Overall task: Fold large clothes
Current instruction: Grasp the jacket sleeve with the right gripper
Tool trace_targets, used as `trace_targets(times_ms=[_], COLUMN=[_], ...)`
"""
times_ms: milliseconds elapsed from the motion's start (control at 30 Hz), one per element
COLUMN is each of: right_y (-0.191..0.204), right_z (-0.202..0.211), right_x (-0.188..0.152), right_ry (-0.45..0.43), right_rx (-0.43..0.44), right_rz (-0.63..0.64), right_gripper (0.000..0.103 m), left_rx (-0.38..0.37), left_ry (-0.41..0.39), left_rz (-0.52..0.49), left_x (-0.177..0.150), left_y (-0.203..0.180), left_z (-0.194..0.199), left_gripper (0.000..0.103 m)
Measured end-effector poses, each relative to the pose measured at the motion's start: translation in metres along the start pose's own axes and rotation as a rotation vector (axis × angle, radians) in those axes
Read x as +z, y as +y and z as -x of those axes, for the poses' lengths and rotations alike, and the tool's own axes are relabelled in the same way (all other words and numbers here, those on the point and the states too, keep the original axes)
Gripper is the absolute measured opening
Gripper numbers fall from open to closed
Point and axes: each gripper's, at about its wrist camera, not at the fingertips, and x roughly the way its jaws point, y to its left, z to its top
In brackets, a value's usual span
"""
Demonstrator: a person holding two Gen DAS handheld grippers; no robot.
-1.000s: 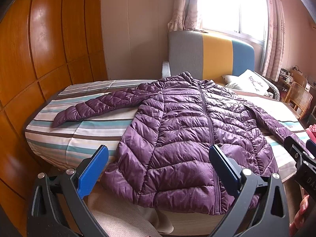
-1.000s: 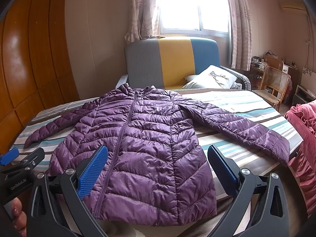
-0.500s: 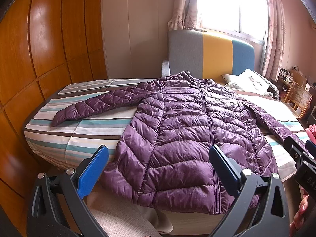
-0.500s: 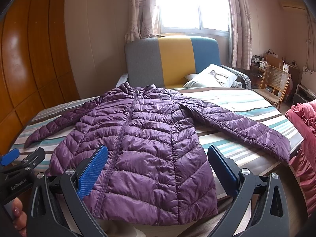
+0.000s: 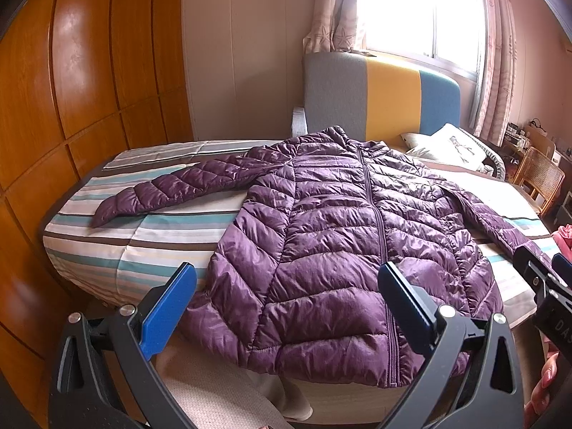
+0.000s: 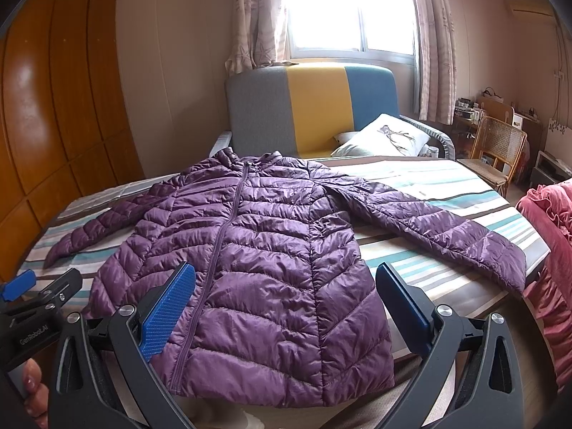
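Observation:
A purple quilted puffer jacket [image 5: 332, 243] lies flat and zipped, front up, on a striped bed [image 5: 150, 228], sleeves spread to both sides, hem hanging over the near edge. It fills the middle of the right wrist view [image 6: 264, 257] too. My left gripper [image 5: 286, 304] is open and empty, held above the hem's left part. My right gripper [image 6: 286, 304] is open and empty, above the hem's right part. Each gripper shows at the other view's edge.
A grey, yellow and blue headboard [image 6: 314, 107] and a white pillow [image 6: 386, 139] stand at the bed's far end. Wooden wardrobe panels [image 5: 71, 89] line the left. A rattan chair [image 6: 497, 150] and pink bedding [image 6: 550, 250] are on the right.
Both grippers have drifted slightly; the jacket sits a little lower and closer in the views. Jaws stay open and the jacket has not moved.

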Motion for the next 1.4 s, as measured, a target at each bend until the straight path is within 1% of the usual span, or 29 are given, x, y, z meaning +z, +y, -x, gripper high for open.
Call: trace_targets(times_ms=[333, 533, 767, 833, 967, 1067, 1133, 1200, 1267, 1300, 1367, 1400], right_y=[-0.001, -0.004, -0.011, -0.017, -0.035, -0.048, -0.059, -0.072, -0.085, -0.094, -0.109, -0.121], right_z=[0.000, -0.005, -0.020, -0.026, -0.042, -0.053, -0.067, -0.082, -0.096, -0.106, -0.122, -0.133], right_x=[-0.002, -0.002, -0.001, 0.001, 0.006, 0.011, 0.014, 0.014, 0.013, 0.013, 0.011, 0.010], right_ry=[0.002, 0.020, 0.053, 0.061, 0.076, 0.078, 0.096, 0.110, 0.112, 0.138, 0.180, 0.227], right_rx=[0.000, -0.006, -0.031, -0.051, -0.107, -0.123, -0.116, -0.106, -0.060, -0.057, -0.077, -0.097], right_rz=[0.000, -0.006, -0.004, -0.008, -0.028, -0.038, -0.048, -0.076, -0.103, -0.119, -0.148, -0.179], right_gripper=[0.100, 0.100, 0.100, 0.100, 0.100, 0.100, 0.100, 0.100, 0.100, 0.100, 0.100, 0.100], left_rx=[-0.003, -0.004, 0.000, -0.005, -0.043, -0.070, -0.060, -0.035, -0.016, -0.024, -0.048, -0.058], left_ry=[0.005, 0.019, 0.053, 0.058, 0.076, 0.099, 0.107, 0.116, 0.123, 0.125, 0.148, 0.163], left_rz=[-0.001, 0.002, -0.014, -0.016, 0.002, 0.008, -0.005, -0.038, -0.065, -0.077, -0.097, -0.099], left_x=[0.000, -0.002, -0.002, -0.001, 0.003, 0.006, 0.008, 0.010, 0.012, 0.014, 0.017, 0.018], left_y=[0.000, -0.002, -0.001, -0.001, 0.005, 0.008, 0.008, 0.006, 0.005, 0.004, 0.004, 0.005], left_z=[-0.001, -0.005, -0.020, -0.026, -0.041, -0.060, -0.071, -0.086, -0.100, -0.109, -0.128, -0.136], left_gripper=[0.101, 0.101, 0.101, 0.101, 0.101, 0.101, 0.101, 0.101, 0.101, 0.101, 0.101, 0.101])
